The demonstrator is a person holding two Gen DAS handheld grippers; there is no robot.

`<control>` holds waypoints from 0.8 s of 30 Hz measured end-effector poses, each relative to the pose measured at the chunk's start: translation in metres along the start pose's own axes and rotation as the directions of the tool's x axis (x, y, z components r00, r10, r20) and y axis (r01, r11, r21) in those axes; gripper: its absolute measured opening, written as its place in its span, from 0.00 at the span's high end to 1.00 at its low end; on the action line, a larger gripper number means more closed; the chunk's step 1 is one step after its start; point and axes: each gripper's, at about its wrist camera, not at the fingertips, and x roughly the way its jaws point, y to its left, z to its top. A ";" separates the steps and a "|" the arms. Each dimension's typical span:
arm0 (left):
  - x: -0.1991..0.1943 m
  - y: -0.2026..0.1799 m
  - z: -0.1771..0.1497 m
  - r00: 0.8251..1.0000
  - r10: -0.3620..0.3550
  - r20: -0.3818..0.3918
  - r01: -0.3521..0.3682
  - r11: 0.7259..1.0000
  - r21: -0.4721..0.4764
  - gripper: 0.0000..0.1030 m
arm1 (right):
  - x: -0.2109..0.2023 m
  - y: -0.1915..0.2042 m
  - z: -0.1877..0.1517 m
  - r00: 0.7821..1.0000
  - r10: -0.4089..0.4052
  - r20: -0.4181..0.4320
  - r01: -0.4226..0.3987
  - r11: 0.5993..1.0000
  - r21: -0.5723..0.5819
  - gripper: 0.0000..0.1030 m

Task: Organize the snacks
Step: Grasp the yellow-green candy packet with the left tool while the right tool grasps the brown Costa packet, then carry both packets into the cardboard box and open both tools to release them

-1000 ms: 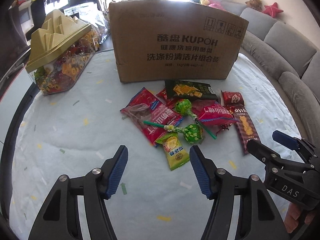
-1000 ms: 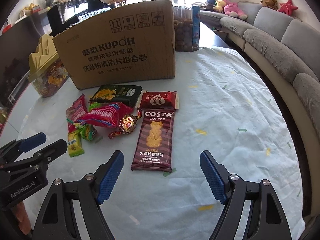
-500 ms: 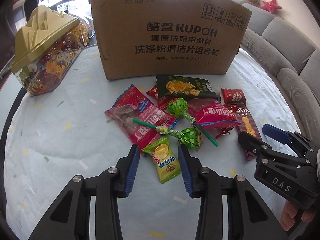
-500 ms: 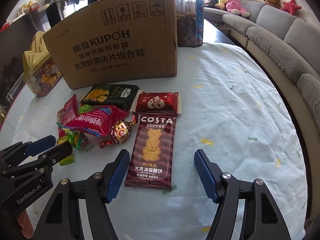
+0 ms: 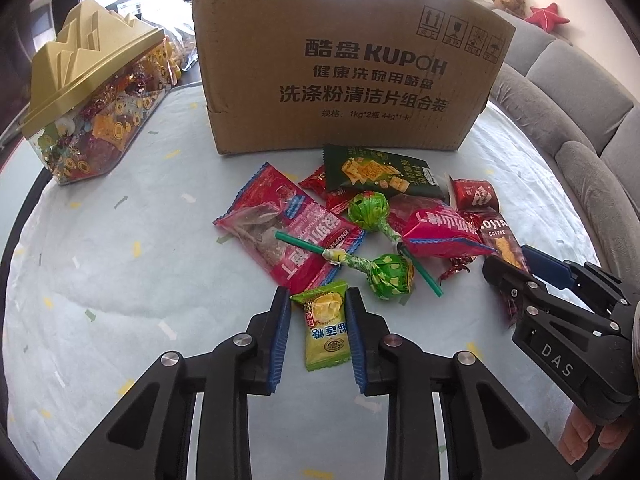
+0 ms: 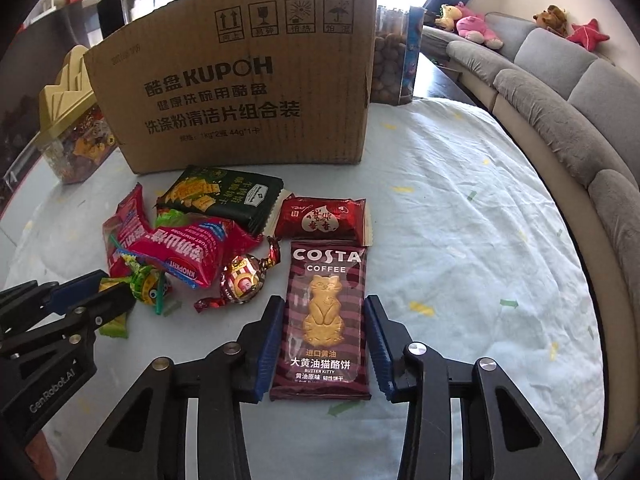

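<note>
A heap of snacks lies on the pale tablecloth before a brown cardboard box (image 5: 344, 60), also in the right wrist view (image 6: 240, 92). My left gripper (image 5: 317, 300) straddles a yellow-green candy (image 5: 325, 326); the blue pads touch or nearly touch its sides. My right gripper (image 6: 325, 308) straddles a maroon Costa biscuit pack (image 6: 326, 316) with small gaps at both sides. Two green lollipops (image 5: 390, 276), red packets (image 5: 288, 224) and a dark green cracker pack (image 5: 376, 172) lie behind.
A gold-lidded clear candy box (image 5: 92, 108) stands at the back left. A clear tub of brown snacks (image 6: 394, 60) stands right of the cardboard box. A grey sofa (image 6: 560, 112) curves along the table's right side.
Both grippers moved forward and down and narrowed: the left one now flanks the yellow-green candy, the right one flanks the Costa pack.
</note>
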 end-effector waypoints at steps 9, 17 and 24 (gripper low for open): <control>-0.027 -0.003 -0.011 0.999 -0.022 0.047 0.022 1.000 -0.002 0.73 | -0.027 0.000 -0.011 0.999 0.032 0.022 -0.032 0.999 0.020 0.62; -0.054 -0.005 -0.009 0.993 -0.037 0.111 0.036 0.999 0.014 0.73 | -0.058 0.001 -0.013 0.996 0.051 0.078 -0.052 0.998 0.018 0.61; -0.085 -0.010 0.005 0.982 -0.040 0.187 0.033 0.999 0.042 0.73 | -0.083 0.005 -0.001 0.986 0.081 0.143 -0.083 0.996 0.010 0.61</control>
